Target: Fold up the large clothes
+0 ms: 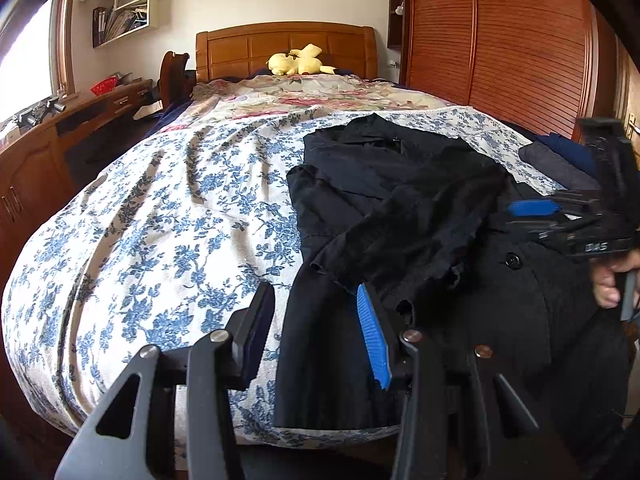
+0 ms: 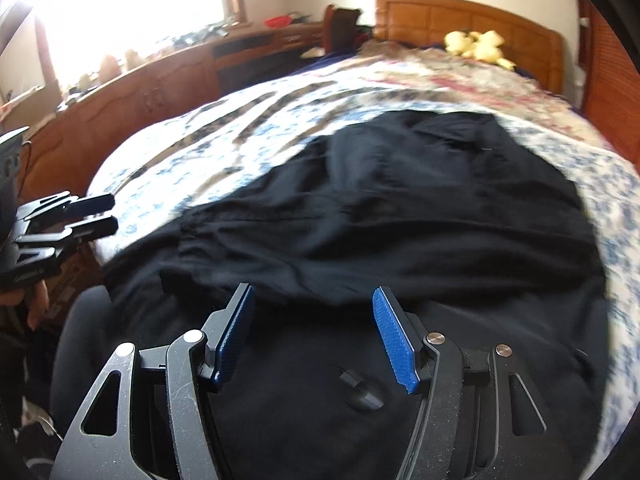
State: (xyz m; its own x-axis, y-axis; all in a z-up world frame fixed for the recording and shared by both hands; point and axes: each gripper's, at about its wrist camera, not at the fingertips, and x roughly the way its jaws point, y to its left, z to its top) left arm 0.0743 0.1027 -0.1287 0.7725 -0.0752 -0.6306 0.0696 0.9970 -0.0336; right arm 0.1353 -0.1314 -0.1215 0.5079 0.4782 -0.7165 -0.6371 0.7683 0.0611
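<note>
left gripper (image 1: 316,328) parted, empty | right gripper (image 2: 316,332) wide, empty | black coat (image 1: 420,240) (folded pile (image 1: 560,160) only in left view)

Floral-sheeted bed (image 1: 160,200) carries black coat (image 1: 400,208) and yellow plush toy (image 1: 298,61)

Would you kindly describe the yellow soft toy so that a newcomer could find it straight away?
Start at the bed and follow it to the wooden headboard. Against its foot, on the pink-flowered cover, lies the plush toy. It is the only pale yellow thing on the bed; the coat lower down is black.
</note>
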